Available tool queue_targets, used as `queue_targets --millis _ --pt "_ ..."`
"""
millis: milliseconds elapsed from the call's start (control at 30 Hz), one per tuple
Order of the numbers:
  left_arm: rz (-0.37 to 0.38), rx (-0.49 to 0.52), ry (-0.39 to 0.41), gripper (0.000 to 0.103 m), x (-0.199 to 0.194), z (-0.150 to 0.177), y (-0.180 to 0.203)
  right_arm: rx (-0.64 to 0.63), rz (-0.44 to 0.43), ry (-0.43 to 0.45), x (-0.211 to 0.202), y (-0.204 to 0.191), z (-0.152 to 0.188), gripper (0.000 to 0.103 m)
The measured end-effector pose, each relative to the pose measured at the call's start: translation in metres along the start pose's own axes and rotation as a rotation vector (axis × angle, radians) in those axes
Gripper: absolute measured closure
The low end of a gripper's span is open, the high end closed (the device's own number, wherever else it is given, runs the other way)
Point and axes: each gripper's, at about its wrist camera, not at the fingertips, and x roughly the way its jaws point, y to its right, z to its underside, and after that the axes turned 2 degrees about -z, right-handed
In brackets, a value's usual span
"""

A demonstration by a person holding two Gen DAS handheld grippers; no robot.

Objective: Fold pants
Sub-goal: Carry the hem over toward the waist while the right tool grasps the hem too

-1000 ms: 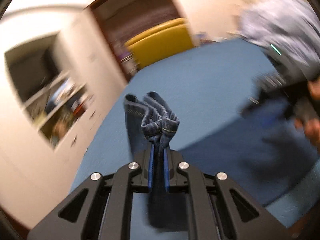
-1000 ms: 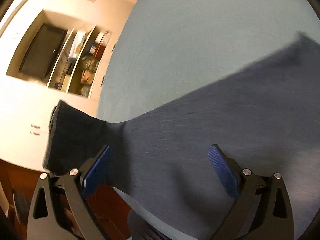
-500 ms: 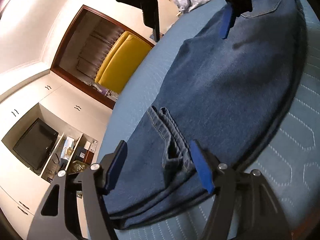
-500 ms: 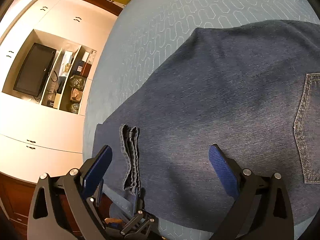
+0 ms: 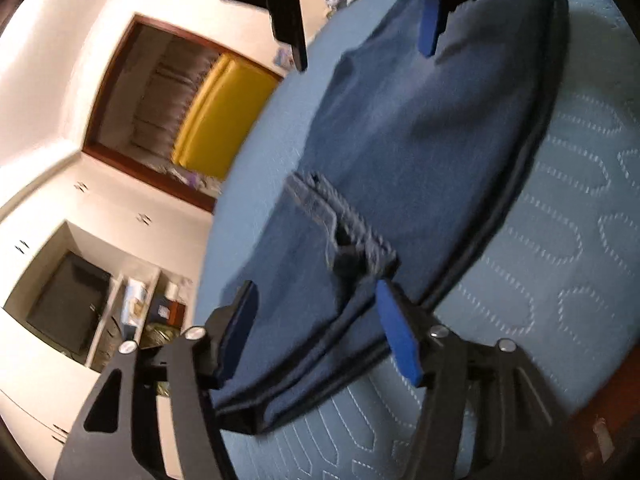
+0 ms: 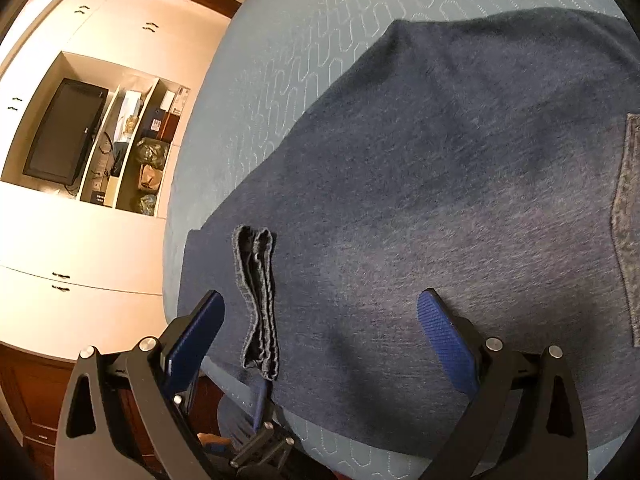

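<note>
Blue denim pants [image 5: 420, 132] lie folded over on a light blue quilted bed [image 5: 560, 248]. The leg hems [image 5: 352, 232] rest on top of the denim. My left gripper [image 5: 320, 332] is open and empty, just behind the hems. My right gripper [image 6: 320, 332] is open and empty above the pants [image 6: 440, 160], with the hems [image 6: 258, 300] between its fingers. A back pocket [image 6: 628, 220] shows at the right edge. The right gripper also shows at the top of the left wrist view [image 5: 360, 28].
White built-in cupboards with a TV [image 6: 64, 132] and cluttered shelves [image 6: 136, 148] stand past the bed's left edge. A yellow chair [image 5: 220, 128] sits in a doorway beyond the bed. Wooden furniture edge [image 5: 600, 432] lies at lower right.
A second ago my left gripper was shut on the bunched hems, carrying them. It has since laid them on the pants and opened. The right gripper stays open above the denim.
</note>
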Motion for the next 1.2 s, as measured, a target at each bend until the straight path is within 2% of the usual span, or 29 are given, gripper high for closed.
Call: queue_targets --millis 167,267,467,533,600,633,700,767,833,933,1033,1133,1200 --pt "-0.011 0.138 -0.017 0.045 0.004 -0.009 0.012 -0.032 0.006 -0.030 0.011 -0.013 0.006 0.008" --pt "0.002 0.168 -0.018 0.045 0.004 -0.010 0.013 -0.039 -0.009 -0.043 0.014 -0.019 0.009 0.008" --pt "0.003 0.208 0.041 0.045 -0.008 0.001 0.020 -0.025 -0.032 -0.046 0.011 -0.022 0.009 0.008" --pt "0.035 0.209 0.028 0.046 -0.003 0.000 0.020 -0.022 -0.033 -0.047 0.010 -0.023 0.009 0.008" --pt "0.099 0.177 0.007 0.049 0.002 0.000 0.015 -0.023 -0.031 -0.051 0.011 -0.025 0.010 0.008" --pt "0.173 0.128 -0.003 0.052 0.007 0.000 0.005 -0.025 -0.033 -0.054 0.011 -0.026 0.010 0.008" --pt "0.294 0.095 0.005 0.077 0.010 0.003 -0.006 -0.027 -0.038 -0.058 0.012 -0.028 0.012 0.008" --pt "0.296 0.113 0.021 0.087 0.010 0.007 -0.009 -0.021 -0.052 -0.066 0.012 -0.028 0.013 0.008" --pt "0.303 0.099 0.037 0.090 0.008 0.011 -0.012 -0.001 -0.086 -0.079 0.012 -0.028 0.013 0.008" --pt "0.290 -0.009 0.068 0.092 -0.004 0.011 -0.039 0.034 -0.116 -0.108 0.017 -0.027 0.010 0.008" --pt "0.315 -0.114 0.080 0.092 -0.008 0.008 -0.069 0.084 -0.162 -0.171 0.030 -0.029 0.008 0.008" --pt "0.321 -0.156 0.086 0.092 -0.008 0.006 -0.087 0.155 -0.272 -0.244 0.053 -0.037 0.006 0.008" --pt "0.338 -0.187 0.090 0.092 -0.007 0.007 -0.096 0.177 -0.315 -0.270 0.067 -0.047 0.006 0.008"
